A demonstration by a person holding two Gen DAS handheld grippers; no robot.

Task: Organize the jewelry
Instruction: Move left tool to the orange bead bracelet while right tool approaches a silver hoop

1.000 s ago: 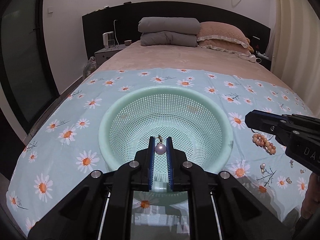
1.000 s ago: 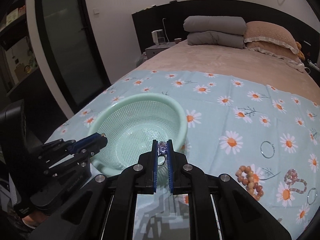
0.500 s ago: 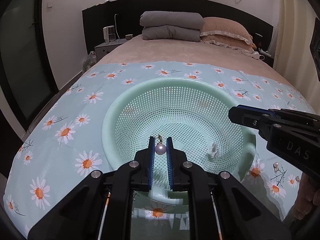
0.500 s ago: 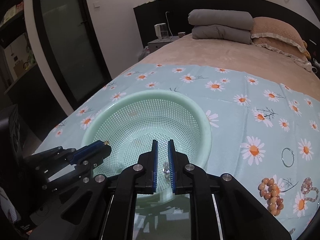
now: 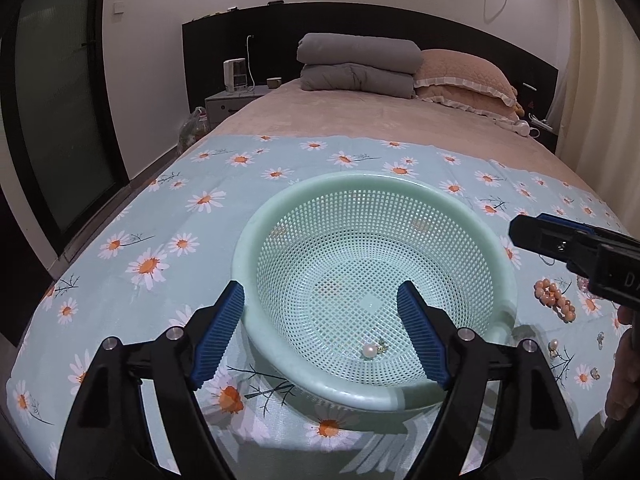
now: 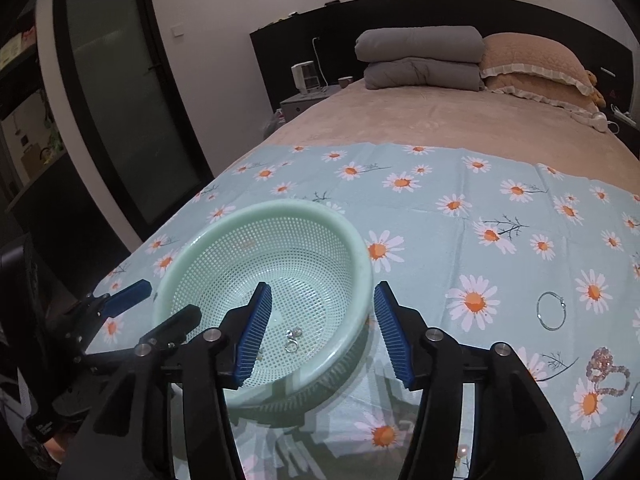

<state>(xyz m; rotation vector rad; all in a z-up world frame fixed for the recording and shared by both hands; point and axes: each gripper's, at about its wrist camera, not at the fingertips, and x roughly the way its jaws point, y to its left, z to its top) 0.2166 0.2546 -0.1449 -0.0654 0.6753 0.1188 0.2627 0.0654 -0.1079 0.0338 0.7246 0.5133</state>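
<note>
One green mesh basket (image 5: pixel 496 240), one pearl earring (image 5: pixel 369 350) inside, one silver ring (image 6: pixel 291 345), two folded grey blankets (image 5: pixel 358 66), two pillows (image 5: pixel 466 78)

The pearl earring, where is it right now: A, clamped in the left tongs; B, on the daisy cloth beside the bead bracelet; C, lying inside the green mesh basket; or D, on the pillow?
C: the pearl earring lies loose on the mesh floor of the green basket, free of the left tongs.

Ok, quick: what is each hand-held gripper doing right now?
Left hand-held gripper: jaws opening, empty, pearl earring in basket.
Right hand-held gripper: jaws opening, empty.
</note>
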